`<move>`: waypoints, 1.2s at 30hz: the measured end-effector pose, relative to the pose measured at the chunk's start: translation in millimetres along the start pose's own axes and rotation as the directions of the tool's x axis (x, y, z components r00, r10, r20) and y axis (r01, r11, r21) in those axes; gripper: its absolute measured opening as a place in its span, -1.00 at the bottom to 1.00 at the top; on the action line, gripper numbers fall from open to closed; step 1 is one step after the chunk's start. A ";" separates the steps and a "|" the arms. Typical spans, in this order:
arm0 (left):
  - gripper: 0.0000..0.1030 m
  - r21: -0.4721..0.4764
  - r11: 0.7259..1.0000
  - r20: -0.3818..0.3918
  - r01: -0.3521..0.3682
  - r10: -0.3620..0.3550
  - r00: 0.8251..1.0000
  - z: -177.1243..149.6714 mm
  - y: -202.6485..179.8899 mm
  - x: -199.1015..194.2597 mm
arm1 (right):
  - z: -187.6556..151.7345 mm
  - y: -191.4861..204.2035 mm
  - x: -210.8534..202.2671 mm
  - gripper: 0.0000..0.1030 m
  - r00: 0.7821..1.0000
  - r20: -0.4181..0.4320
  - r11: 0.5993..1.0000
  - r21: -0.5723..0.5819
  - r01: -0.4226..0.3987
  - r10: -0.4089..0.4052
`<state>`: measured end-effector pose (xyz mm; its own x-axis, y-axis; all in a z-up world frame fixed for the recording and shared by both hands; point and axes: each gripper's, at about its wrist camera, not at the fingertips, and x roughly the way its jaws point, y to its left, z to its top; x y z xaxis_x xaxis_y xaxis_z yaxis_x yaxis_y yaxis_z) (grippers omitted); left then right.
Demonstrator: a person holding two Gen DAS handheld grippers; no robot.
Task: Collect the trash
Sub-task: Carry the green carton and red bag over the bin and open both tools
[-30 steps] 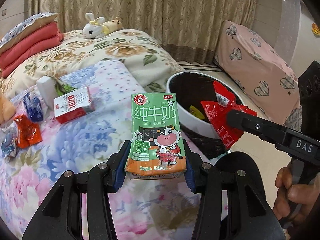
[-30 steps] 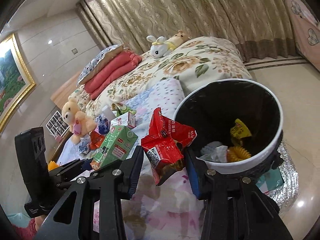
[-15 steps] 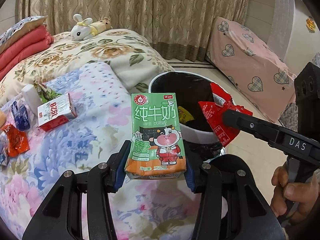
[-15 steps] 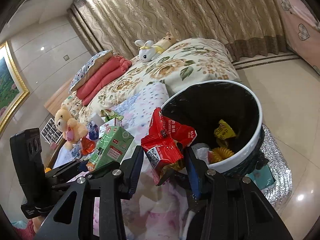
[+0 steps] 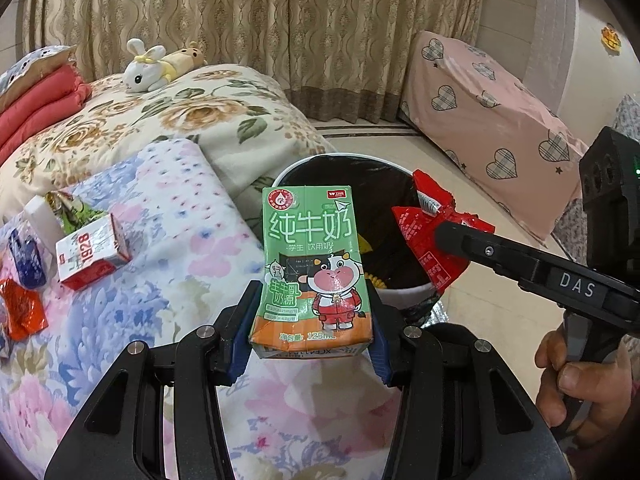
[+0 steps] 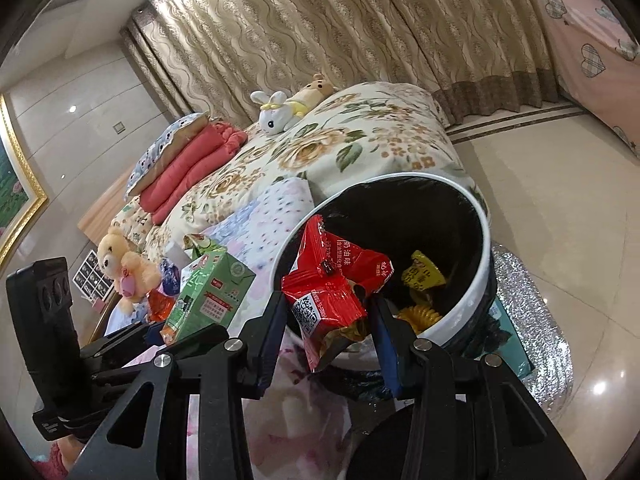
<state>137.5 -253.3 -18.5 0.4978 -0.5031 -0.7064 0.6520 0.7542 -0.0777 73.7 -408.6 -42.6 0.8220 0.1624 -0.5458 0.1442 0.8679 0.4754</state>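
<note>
Since a second ago both grippers have been carried closer to the bin [image 5: 404, 294] — its rim is now nearer in both views. The green milk carton [image 5: 314, 272] is clamped upright in the left gripper [image 5: 308, 354], over the floral bedding [image 5: 168, 240]; the red snack wrapper [image 6: 334, 288] is pinched in the right gripper [image 6: 328, 334], at the bin's near rim.

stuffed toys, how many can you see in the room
3: a white bunny and a tan bear lying together on the floral quilt, and a yellow teddy further along the bed. Others may be hidden.
</note>
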 end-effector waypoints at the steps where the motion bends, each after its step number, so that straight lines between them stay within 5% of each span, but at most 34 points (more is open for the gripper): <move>1: -0.09 0.001 1.000 0.000 0.002 -0.002 1.000 1.3 -0.1 1.1 | 1.2 -1.5 0.5 -0.17 1.000 0.000 1.000 0.003 0.001 -0.001; 36: -0.09 0.037 0.999 -0.064 0.014 -0.012 0.998 36.9 -17.2 49.3 | 38.9 -41.0 32.4 -0.14 0.998 -0.049 0.999 0.043 0.032 -0.030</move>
<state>172.0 -306.6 -26.0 0.4525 -0.4837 -0.7492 0.6798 0.7308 -0.0612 115.8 -457.2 -53.0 0.7895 0.1591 -0.5927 0.1940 0.8515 0.4871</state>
